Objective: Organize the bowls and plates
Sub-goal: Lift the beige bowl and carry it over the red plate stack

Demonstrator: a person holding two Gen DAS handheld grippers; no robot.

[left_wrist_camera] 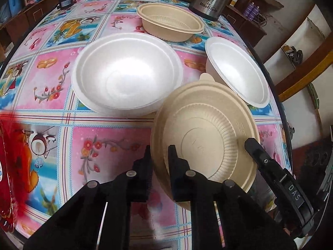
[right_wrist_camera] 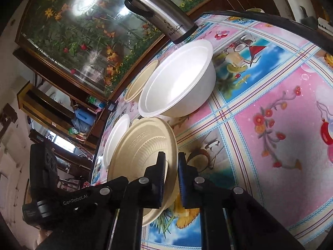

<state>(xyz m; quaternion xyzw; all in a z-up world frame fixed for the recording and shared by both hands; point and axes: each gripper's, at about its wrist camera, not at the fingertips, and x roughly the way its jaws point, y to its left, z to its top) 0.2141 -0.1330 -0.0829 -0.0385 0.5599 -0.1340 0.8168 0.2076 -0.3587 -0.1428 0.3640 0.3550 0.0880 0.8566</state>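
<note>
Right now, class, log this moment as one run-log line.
left claw: shut on tan ribbed plate rim | right claw: shut on opposite rim | white bowl: on table, untouched | step: two-claw grasp

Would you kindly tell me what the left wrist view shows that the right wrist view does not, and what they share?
Only the left wrist view shows the blurred red plastic object at the tablecloth's edge and the small black box at the far side. Only the right wrist view shows the floral glass-fronted cabinet. Both show the tan ribbed fibre plate, gripped by the left gripper and right gripper, white foam bowls and the steel flask.
</note>
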